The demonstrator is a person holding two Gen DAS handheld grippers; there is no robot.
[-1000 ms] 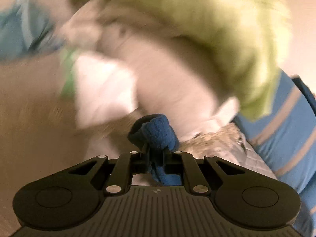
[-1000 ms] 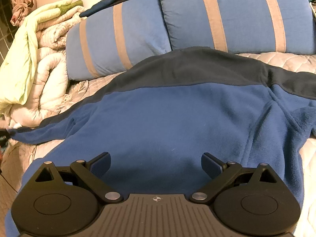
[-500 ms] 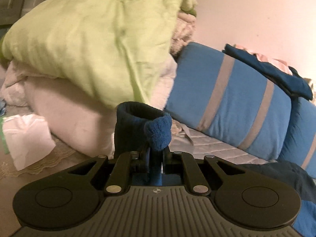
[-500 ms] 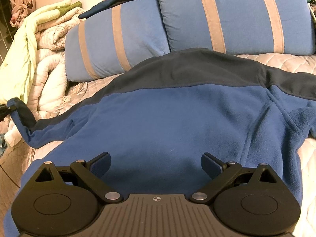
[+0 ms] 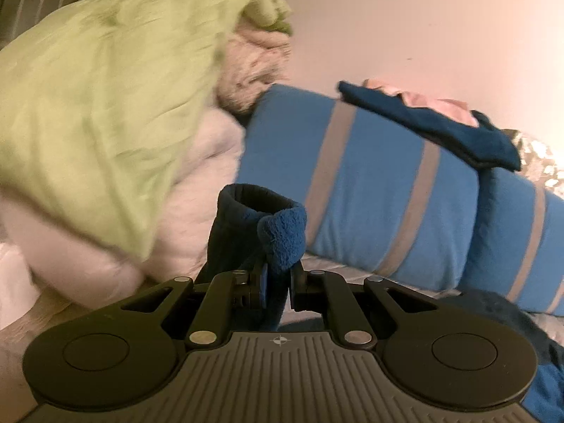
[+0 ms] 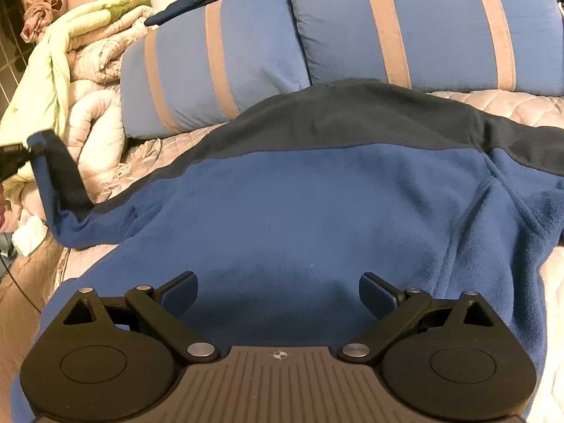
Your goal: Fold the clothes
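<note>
A blue fleece jacket (image 6: 317, 211) with a dark navy upper band lies spread on the quilted bed (image 6: 511, 105). Its left sleeve (image 6: 60, 183) is lifted off the bed at the far left of the right wrist view. My left gripper (image 5: 276, 289) is shut on the sleeve cuff (image 5: 261, 225), which stands up between its fingers. The left gripper (image 6: 12, 155) also shows at the left edge of the right wrist view. My right gripper (image 6: 278, 289) hovers open low over the jacket's body, with nothing between its fingers.
Two blue pillows with tan stripes (image 6: 246, 63) lean along the back of the bed. A dark navy garment (image 5: 440, 130) lies draped on top of them. A heap of white and lime-green bedding (image 5: 88, 88) rises at the left. A wall (image 5: 423, 17) stands behind.
My left gripper has swung right and upward with the cuff, raising the sleeve off the bed. The right gripper has stayed open and still over the jacket.
</note>
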